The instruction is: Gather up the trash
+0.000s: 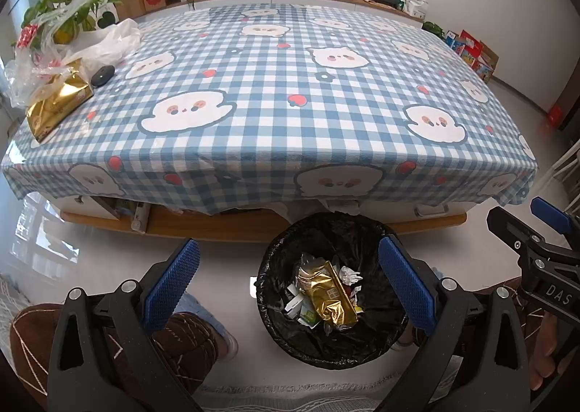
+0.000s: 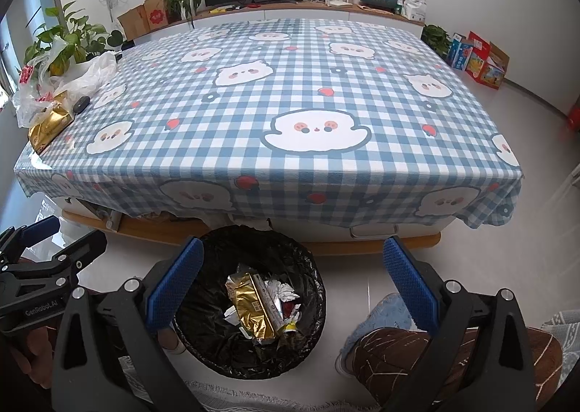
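Hanging over the pale glossy floor, the left tongs [image 1: 288, 278] stand spread wide with nothing between them, their blue pads [image 1: 172, 283] ribbed like a fine grid on black plastic arms. The right tongs [image 2: 293, 276] are spread just as wide and equally bare.

A round bin [image 1: 328, 290] lined with a crinkled black plastic bag sits on the floor just in front of the bench [image 1: 275, 93]. Inside lie a creased gold foil wrapper [image 1: 328, 294], crumpled white paper [image 1: 349, 274] and small white and green cartons. In the left wrist view the bin falls between the pads, toward the pad at 3 o'clock, which overlaps its rim. In the right wrist view it [image 2: 250, 299] sits toward the pad at 9 o'clock, again partly covered by it.

A soft cloth in blue and white checks, printed with round white cartoon faces and small red strawberries, covers the bench and droops over its near edge. At its 10 o'clock corner lies a second shiny gold foil bag [image 1: 54, 100], touching a heap of thin clear plastic bags [image 1: 72, 46], with a flat dark oval object [image 1: 102, 75] just beside it. All of these lie well apart from both tongs.

The left wrist view shows the right tongs side-on at 3 o'clock, lettered "DAS". The right wrist view shows the left tongs at 9 o'clock, lettered "GenRobot.AI", and a fuzzy blue slipper [image 2: 380, 321] at 4 o'clock beside a brown patterned trouser leg [image 2: 453, 357].
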The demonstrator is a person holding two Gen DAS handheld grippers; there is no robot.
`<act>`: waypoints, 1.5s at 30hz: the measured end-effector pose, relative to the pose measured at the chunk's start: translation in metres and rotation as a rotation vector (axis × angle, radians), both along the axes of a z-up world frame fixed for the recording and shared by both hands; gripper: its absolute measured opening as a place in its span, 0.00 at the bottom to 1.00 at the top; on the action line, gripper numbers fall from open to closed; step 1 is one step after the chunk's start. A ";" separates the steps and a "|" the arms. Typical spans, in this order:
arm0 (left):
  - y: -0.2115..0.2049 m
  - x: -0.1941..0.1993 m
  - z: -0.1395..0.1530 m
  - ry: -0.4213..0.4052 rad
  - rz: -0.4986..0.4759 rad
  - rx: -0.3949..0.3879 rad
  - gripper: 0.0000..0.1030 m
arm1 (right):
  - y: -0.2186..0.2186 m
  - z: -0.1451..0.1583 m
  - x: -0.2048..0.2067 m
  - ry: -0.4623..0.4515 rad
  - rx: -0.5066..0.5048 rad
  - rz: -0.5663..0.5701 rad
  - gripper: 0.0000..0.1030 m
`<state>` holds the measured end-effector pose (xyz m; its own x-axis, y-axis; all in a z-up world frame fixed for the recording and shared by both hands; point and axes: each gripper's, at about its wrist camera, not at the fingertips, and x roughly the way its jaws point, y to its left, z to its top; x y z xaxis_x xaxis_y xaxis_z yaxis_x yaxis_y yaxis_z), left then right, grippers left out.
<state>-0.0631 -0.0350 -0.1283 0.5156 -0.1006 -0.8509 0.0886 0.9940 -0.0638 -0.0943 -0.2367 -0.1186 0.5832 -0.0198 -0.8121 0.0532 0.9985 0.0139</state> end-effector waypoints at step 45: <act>0.000 0.001 0.000 0.004 -0.004 0.007 0.94 | 0.000 -0.007 0.004 0.017 0.004 -0.003 0.92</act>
<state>-0.0625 -0.0354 -0.1286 0.5116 -0.0966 -0.8538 0.0927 0.9941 -0.0569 -0.0905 -0.2366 -0.1253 0.5694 -0.0178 -0.8219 0.0560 0.9983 0.0171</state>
